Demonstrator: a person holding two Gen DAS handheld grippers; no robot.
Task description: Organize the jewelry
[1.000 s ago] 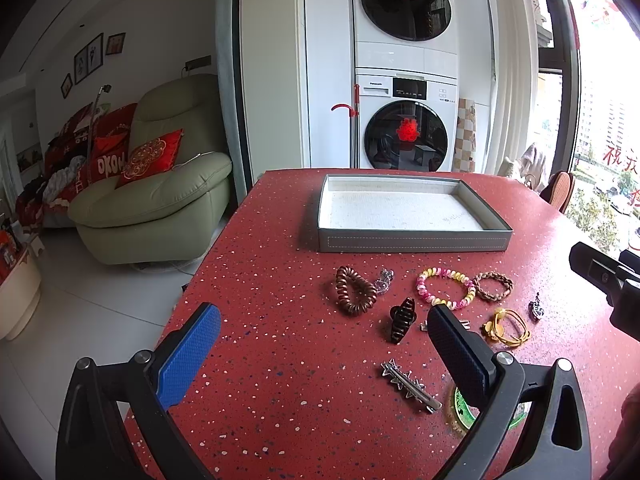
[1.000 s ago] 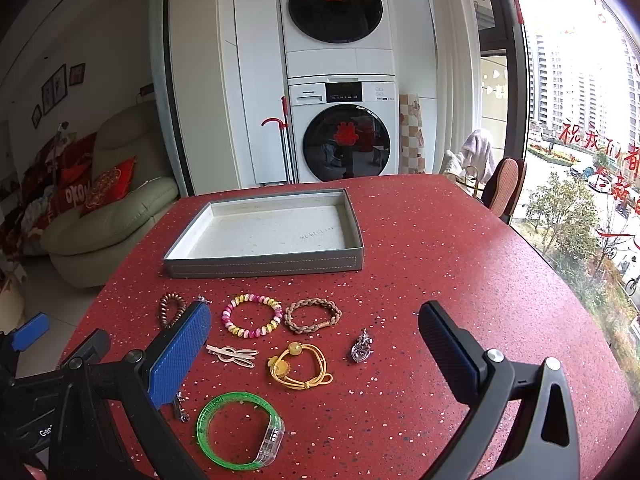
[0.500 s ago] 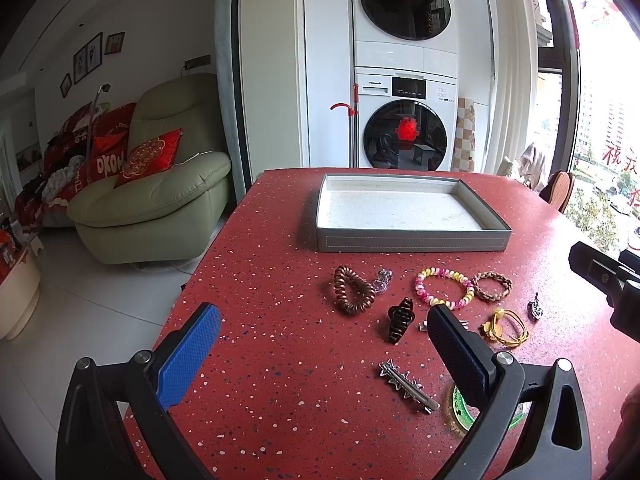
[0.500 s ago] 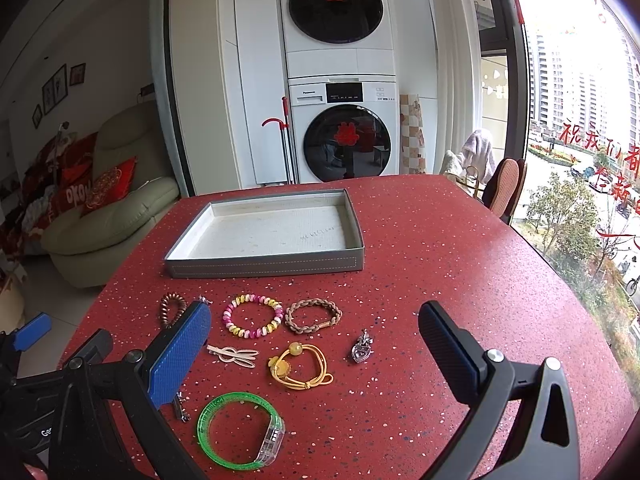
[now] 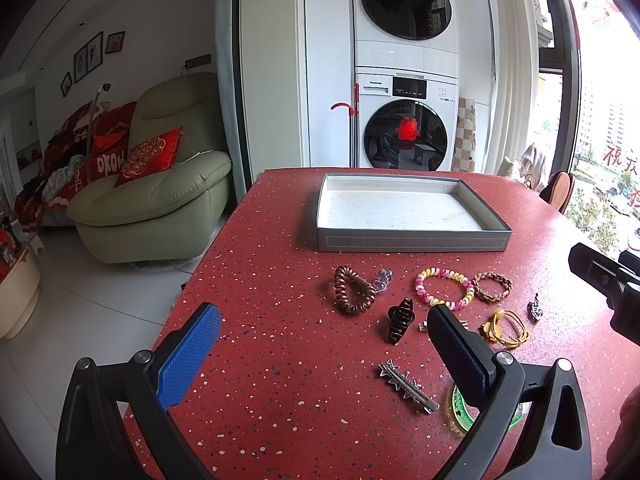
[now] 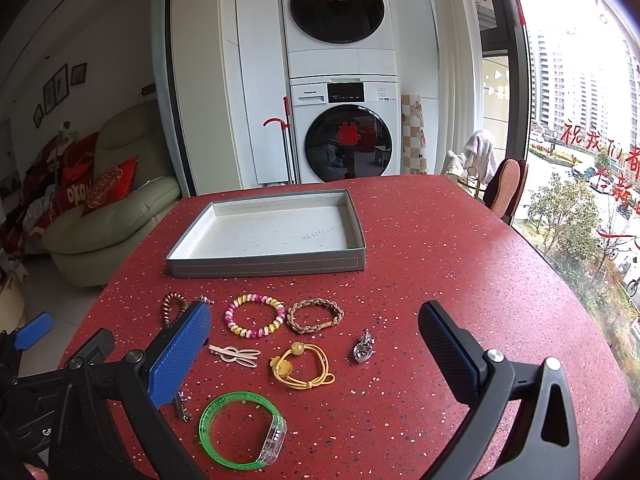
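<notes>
Each view is taken from just behind a pair of fingers, low over the red counter [image 5: 280,240], facing the stacked washing machines [image 6: 344,80]. The left view is set further left, nearer the armchair [image 5: 160,200]; the right nearer the window. The grey tray [image 5: 408,240] and scattered jewelry are shared.

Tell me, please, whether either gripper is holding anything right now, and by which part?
Nothing is held: the left gripper and the right gripper both hang open above the red speckled table.
</notes>
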